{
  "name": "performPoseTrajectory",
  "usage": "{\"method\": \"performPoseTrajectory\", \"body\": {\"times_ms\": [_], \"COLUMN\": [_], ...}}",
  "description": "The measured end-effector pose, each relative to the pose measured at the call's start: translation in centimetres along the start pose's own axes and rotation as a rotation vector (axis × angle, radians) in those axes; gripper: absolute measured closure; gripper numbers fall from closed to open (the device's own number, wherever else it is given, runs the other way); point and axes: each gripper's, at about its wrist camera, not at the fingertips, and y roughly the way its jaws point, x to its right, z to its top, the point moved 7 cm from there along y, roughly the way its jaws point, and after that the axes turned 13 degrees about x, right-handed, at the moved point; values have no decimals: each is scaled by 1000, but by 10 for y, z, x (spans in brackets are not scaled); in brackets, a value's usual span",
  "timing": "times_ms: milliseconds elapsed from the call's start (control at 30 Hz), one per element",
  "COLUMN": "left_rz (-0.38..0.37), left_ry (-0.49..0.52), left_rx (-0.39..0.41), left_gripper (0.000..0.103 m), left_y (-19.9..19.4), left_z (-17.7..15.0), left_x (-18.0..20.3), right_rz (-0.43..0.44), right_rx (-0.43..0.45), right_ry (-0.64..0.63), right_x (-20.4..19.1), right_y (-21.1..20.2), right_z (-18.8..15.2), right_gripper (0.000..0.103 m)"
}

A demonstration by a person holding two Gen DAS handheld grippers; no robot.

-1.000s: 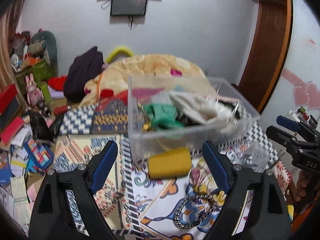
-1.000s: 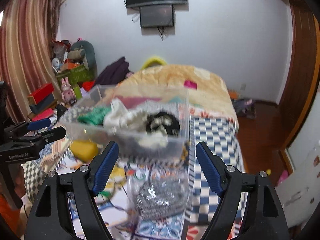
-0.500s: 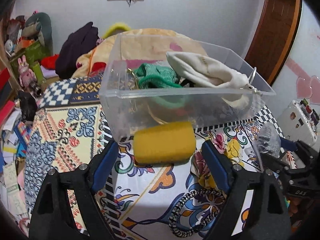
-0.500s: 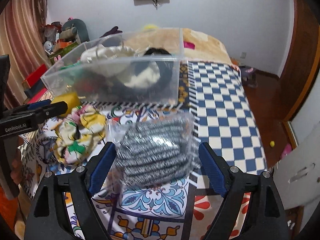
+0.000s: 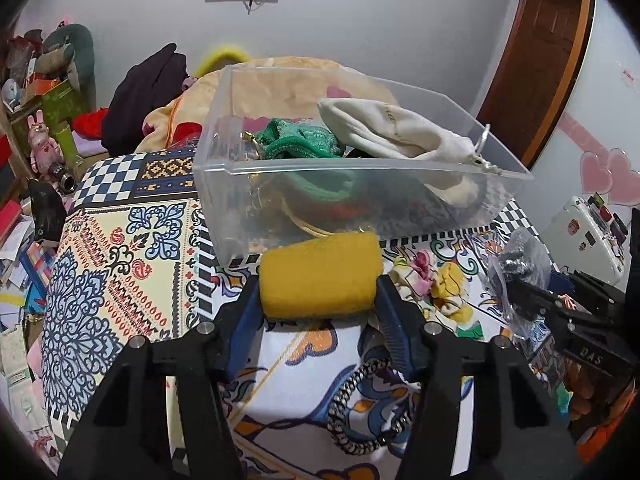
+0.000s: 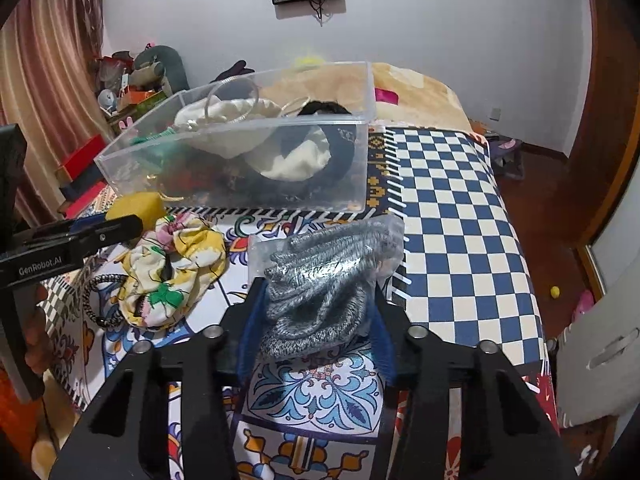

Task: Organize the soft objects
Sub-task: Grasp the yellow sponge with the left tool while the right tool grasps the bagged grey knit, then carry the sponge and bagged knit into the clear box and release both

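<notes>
Where cloths fill clear bin point(image 5: 360, 184), sponge point(image 5: 318, 276) clamped

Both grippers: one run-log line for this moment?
left gripper: shut on yellow sponge | right gripper: shut on bagged grey scrubber | clear bin: part-filled
</notes>
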Motion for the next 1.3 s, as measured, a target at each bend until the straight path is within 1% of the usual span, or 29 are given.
{"method": "performPoseTrajectory", "body": {"times_ms": [133,267,533,700,867,1000,1167,1300], "left_rz": [-12,-20,-36,-37,-34,-30,-26,-21], "left_ry": [-8,-2,14,20,29,36,37,34], "left_rx": [23,62,170,223,267,284,279,248], "left_gripper": [47,47,47,47,47,47,47,47], "left_y": [-14,-30,-60,-67,-68,-62,-48,-29], "left_z": [5,15,48,72,92,105,111,111], "left_x": [-1,2,10,14,17,21,24,25], "right_rz": [1,3,8,24,35,39,40,38], "right_rx": [15,51,160,238,303,325,320,297], "right_ry": [0,-6,-37,-42,-50,-43,-40,-36], "right_x": [-3,-3,-11,-17,-25,-31,-35,-39], "right_y": [-5,-14,-38,-47,-47,-39,-27,-14], "right_z": [6,17,53,78,100,110,113,111], "right_gripper": [65,65,65,65,65,65,65,65]}}
